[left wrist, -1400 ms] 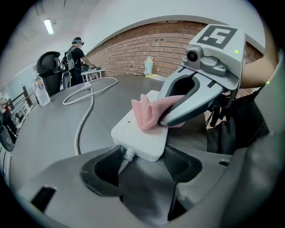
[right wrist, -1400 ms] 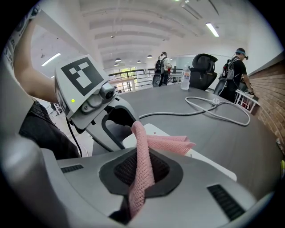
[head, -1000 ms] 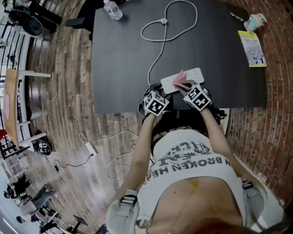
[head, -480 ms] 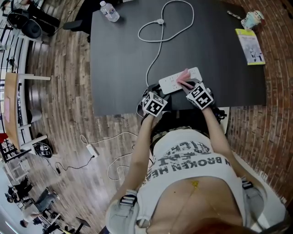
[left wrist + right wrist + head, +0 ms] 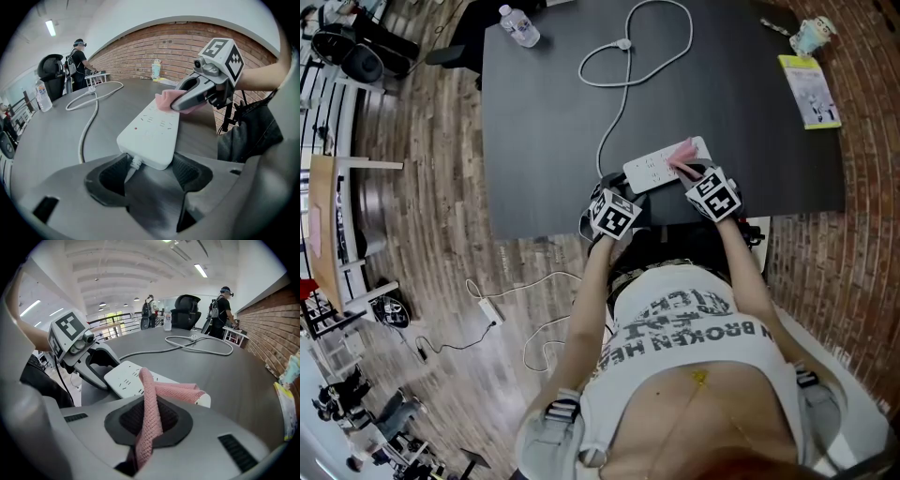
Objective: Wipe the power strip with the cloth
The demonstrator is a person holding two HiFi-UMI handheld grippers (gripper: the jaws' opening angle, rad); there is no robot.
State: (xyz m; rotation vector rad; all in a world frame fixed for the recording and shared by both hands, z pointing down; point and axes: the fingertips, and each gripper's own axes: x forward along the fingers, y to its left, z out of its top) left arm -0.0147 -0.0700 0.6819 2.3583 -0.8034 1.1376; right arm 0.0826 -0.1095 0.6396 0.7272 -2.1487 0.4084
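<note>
Head view: black tabletop, person standing at its near edge, one pair of tongs in each hand.

Left tongs: jaws set wide, pads against the two long sides of the white power strip at its cord end; the strip runs straight ahead of these tongs, flat on the tabletop.

Right tongs: jaws closed on a pink cloth. One strand rises between the jaws; the rest is folded just ahead of them and lies on the far end of the power strip, the end away from the left tongs. The two pairs of tongs are near each other, the right one beside and slightly beyond the left.

White cord: leaves the strip between the left jaws, curves off to the left of them, then loops well beyond both tongs.

Water bottle: far corner, beyond the left tongs.

Yellow-edged booklet and cup: far corner, beyond the right tongs.
</note>
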